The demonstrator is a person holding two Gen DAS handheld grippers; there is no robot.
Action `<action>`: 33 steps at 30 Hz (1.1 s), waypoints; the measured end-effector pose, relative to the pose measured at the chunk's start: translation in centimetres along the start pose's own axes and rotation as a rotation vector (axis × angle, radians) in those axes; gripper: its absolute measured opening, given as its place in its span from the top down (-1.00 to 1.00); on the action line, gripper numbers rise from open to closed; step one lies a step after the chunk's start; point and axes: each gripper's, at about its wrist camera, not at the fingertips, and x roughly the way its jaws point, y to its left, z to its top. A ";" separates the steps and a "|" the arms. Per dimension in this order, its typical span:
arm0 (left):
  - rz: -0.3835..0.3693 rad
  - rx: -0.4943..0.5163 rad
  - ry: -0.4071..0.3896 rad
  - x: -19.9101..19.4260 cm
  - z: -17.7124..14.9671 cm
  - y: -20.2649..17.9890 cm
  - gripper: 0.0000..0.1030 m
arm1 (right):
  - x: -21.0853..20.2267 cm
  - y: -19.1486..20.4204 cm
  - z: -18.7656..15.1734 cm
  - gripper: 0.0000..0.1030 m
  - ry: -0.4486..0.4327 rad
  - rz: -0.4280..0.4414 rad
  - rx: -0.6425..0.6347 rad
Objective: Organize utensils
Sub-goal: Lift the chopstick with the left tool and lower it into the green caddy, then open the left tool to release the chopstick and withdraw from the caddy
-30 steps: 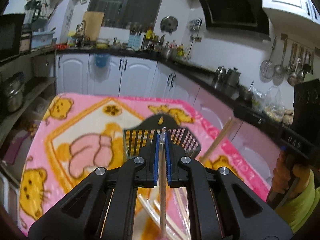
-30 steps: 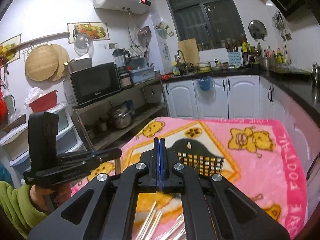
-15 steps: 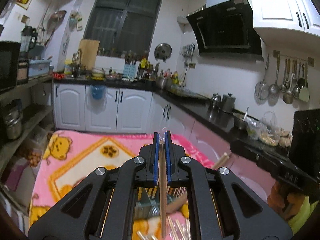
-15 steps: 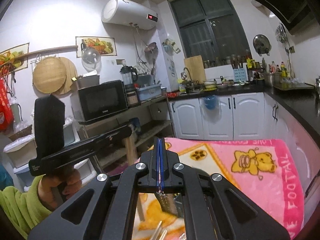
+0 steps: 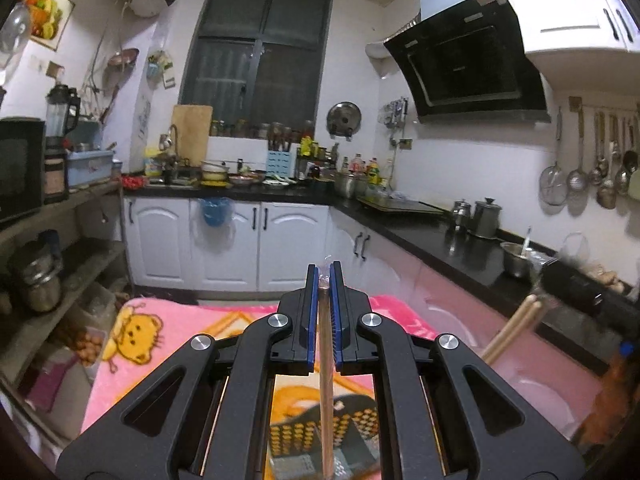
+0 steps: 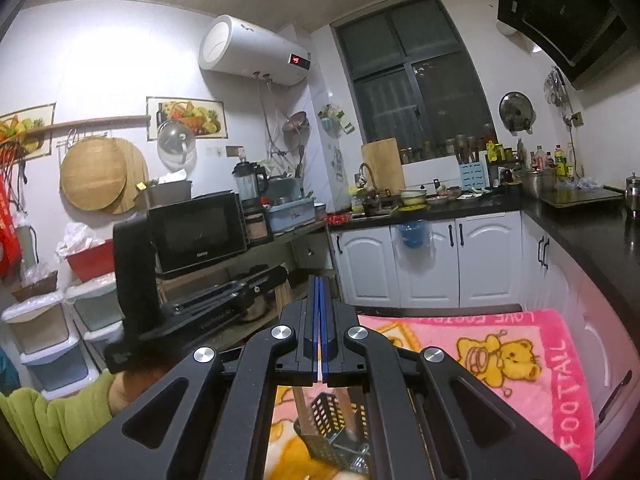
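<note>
My left gripper (image 5: 324, 276) is shut on a wooden chopstick (image 5: 326, 392) that runs down between its blue pads toward a black perforated utensil basket (image 5: 320, 436) on the pink blanket. My right gripper (image 6: 319, 288) is shut; in the left wrist view it sits at the right (image 5: 576, 284) with two wooden chopsticks (image 5: 512, 332) sticking out below it. In the right wrist view the basket (image 6: 336, 428) lies beneath the fingers, with a chopstick (image 6: 301, 412) standing at its left side. The left gripper's body (image 6: 200, 308) shows at the left there.
A pink bear-print blanket (image 5: 168, 336) covers the table. White cabinets (image 5: 224, 248) and a black counter (image 5: 432, 236) stand behind and to the right. Shelves with pots (image 5: 36, 276) and a microwave (image 6: 200, 232) stand on the left.
Both grippers have risen and tilted up, so the views show more of the kitchen and less of the table. The basket has dropped to the bottom of both views.
</note>
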 end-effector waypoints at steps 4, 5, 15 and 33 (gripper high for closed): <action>0.033 0.021 -0.012 1.5 -0.6 0.2 0.94 | 1.2 -1.1 -0.2 0.98 0.028 -0.013 0.016; 0.037 0.023 -0.010 1.9 -1.0 0.3 0.94 | 1.6 -1.4 -0.4 0.98 0.041 -0.018 0.024; 0.032 -0.021 0.049 4.1 -3.4 2.0 0.94 | 3.1 -3.7 -2.2 0.98 0.099 -0.073 0.078; 0.037 -0.110 0.133 3.2 -6.5 4.5 0.44 | 3.2 -7.1 -5.7 0.81 0.166 -0.176 0.171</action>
